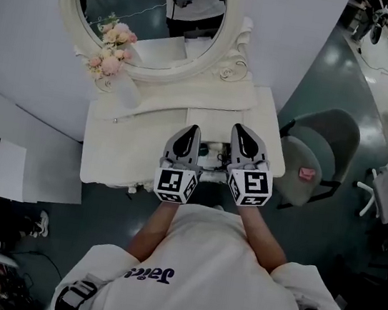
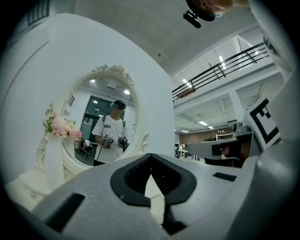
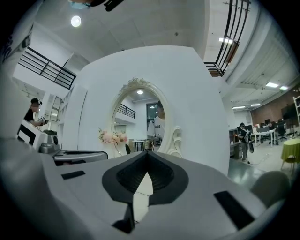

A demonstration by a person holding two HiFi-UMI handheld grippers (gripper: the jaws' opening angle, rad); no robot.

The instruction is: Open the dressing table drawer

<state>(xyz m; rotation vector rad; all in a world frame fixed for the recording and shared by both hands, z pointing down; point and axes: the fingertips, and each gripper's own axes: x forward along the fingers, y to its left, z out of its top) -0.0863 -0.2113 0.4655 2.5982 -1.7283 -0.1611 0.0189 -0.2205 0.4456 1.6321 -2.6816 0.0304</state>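
The left gripper [image 2: 150,155] has its jaws closed tip to tip, with nothing between them. At far left, the oval mirror [image 2: 123,101] stands on the dressing table [image 2: 23,185]. Pink flowers [image 2: 61,126] sit at the mirror's left edge. The right gripper [image 2: 267,126] is at near right.

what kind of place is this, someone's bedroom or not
Probably not a home: it looks like a big open office or lab hall with a staged corner. The white dressing table and oval mirror stand against a freestanding partition, with an office chair beside them and a mezzanine railing overhead.
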